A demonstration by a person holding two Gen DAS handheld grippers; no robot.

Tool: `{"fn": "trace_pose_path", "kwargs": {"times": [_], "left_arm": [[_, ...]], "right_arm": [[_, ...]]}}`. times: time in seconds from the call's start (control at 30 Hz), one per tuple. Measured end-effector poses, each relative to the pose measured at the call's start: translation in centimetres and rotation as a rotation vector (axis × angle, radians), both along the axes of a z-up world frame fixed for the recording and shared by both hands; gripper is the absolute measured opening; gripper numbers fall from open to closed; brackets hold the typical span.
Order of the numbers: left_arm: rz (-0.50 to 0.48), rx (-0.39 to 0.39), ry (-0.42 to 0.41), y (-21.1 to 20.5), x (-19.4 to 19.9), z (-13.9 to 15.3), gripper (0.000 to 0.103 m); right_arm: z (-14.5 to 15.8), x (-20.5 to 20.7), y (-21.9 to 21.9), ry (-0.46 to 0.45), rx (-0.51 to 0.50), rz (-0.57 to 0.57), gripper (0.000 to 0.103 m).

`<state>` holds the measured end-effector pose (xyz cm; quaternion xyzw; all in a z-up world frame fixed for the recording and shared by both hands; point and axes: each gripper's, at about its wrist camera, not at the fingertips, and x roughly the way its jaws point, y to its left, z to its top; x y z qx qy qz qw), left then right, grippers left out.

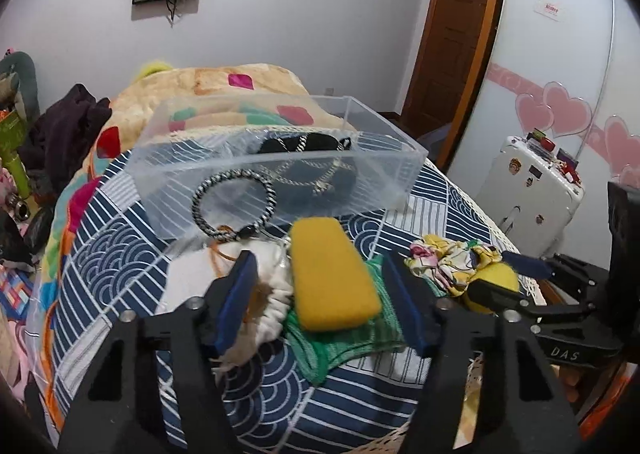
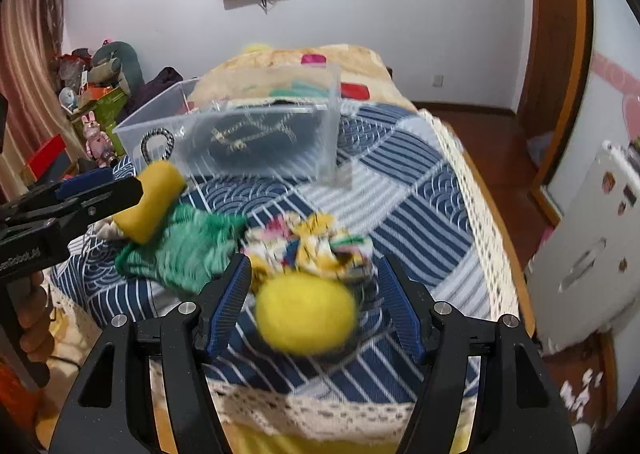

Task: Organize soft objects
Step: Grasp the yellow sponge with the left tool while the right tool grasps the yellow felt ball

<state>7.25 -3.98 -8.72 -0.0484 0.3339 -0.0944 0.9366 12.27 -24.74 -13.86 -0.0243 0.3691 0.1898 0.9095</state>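
I have both grippers, left (image 1: 320,286) and right (image 2: 314,306), spread wide, empty, bracketing the oblong mustard sponge (image 1: 332,274) and fuzzy yellow ball (image 2: 306,316); next I close, then lift toward the clear plastic bin (image 1: 276,170) at twelve o'clock.

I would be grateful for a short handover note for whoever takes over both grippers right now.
Left gripper: open, straddling the yellow sponge, which lies on the green cloth.
Right gripper: open around the yellow ball, not yet gripping.
Clear box on the bed already holds a black pouch and a striped ring.
Left to do: sponge, ball, green cloth, floral scrunchie and white cloth.
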Motion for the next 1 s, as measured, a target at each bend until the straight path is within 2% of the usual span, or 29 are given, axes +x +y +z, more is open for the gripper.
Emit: {"fn": "trace_pose_path", "kwargs": {"times": [0.1,0.13,0.23,0.47,0.67,1.0], "left_arm": [[-0.013,0.008,0.018,-0.4,0.3,-0.6,0.046],[-0.017,0.008,0.022,-0.5,0.3,-0.7,0.040],[-0.024,0.007,0.022,-0.6,0.3,-1.0,0.037],[-0.024,-0.015,-0.021,0.2,-0.5,0.3,0.035],[-0.004,-0.042,-0.078,1.5,-1.1,2.7,0.035],[0.080,-0.008,-0.165,4.2,0.0,6.0,0.035]], "right_arm": [[-0.5,-0.6,-0.7,0.022,0.023,-0.003,0.061],[-0.6,-0.6,-1.0,0.028,0.044,0.000,0.055],[-0.4,-0.9,-1.2,0.039,0.076,0.021,0.042],[0.7,-1.7,-0.6,-0.016,0.047,0.022,0.040],[3.4,-1.7,-0.7,-0.096,0.079,0.015,0.040],[7.5,1.0,1.9,-0.244,0.141,0.032,0.040]]}}
